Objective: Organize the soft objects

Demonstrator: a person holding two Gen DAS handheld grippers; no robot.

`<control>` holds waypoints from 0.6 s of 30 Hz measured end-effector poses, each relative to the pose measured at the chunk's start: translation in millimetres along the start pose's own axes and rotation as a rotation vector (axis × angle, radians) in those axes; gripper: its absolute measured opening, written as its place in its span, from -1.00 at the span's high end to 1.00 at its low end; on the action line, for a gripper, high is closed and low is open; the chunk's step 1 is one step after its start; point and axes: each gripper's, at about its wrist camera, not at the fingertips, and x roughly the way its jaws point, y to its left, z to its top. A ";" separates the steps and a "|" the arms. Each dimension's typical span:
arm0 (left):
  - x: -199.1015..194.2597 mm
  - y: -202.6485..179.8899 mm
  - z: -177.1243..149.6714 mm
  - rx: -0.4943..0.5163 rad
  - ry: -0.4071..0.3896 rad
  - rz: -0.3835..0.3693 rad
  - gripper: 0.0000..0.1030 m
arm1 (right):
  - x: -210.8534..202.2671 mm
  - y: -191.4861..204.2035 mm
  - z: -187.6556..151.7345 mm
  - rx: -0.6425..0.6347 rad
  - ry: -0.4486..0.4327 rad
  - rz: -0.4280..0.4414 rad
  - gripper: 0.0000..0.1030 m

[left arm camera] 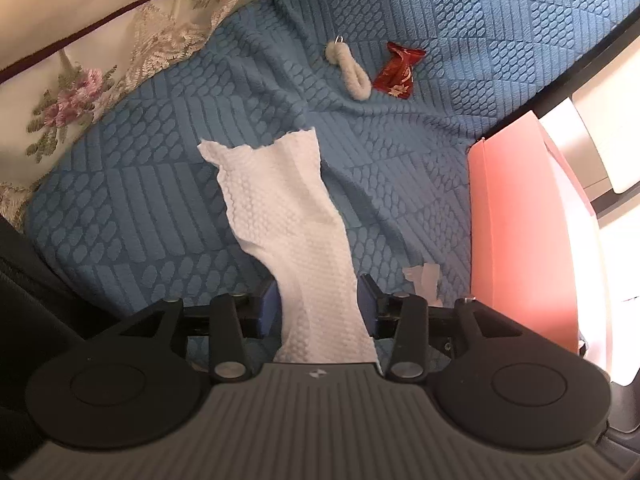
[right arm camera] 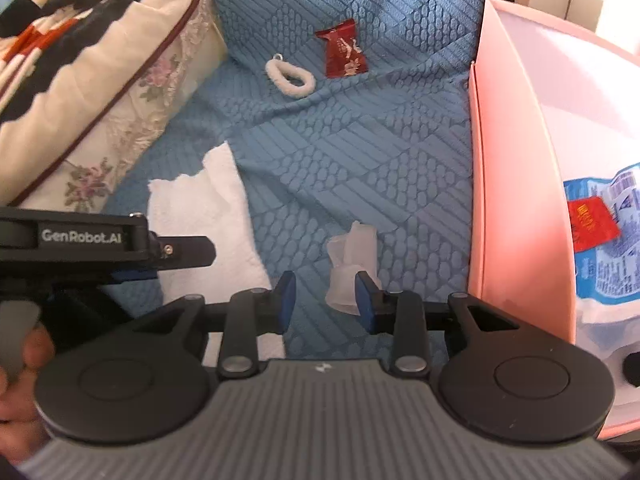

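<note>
A white embossed paper towel (left arm camera: 288, 216) lies on the blue quilted cover (left arm camera: 400, 168) and runs between the open jaws of my left gripper (left arm camera: 318, 312); the jaws stand wide on either side of it. The towel also shows in the right wrist view (right arm camera: 208, 216). A small crumpled white tissue (right arm camera: 352, 268) lies just by the right finger of my open right gripper (right arm camera: 326, 304); it also shows in the left wrist view (left arm camera: 424, 280). A white fluffy loop (right arm camera: 290, 76) and a red wrapper (right arm camera: 344, 50) lie farther back.
A pink bin (right arm camera: 520, 160) stands at the right edge and holds a blue and white packet (right arm camera: 612, 248). A floral pillow (right arm camera: 100, 128) with a folded blanket (right arm camera: 80, 12) on it fills the left. The left gripper's body (right arm camera: 80, 240) reaches in from the left.
</note>
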 end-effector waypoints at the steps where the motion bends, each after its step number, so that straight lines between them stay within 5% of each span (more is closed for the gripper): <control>1: 1.5 -0.6 -0.3 0.002 -0.001 0.006 0.06 | 1.7 0.8 0.4 -0.006 0.002 -0.003 0.31; 18: 12.9 6.2 -1.1 -0.036 0.008 0.022 0.06 | 22.5 9.8 1.6 -0.191 -0.004 -0.227 0.27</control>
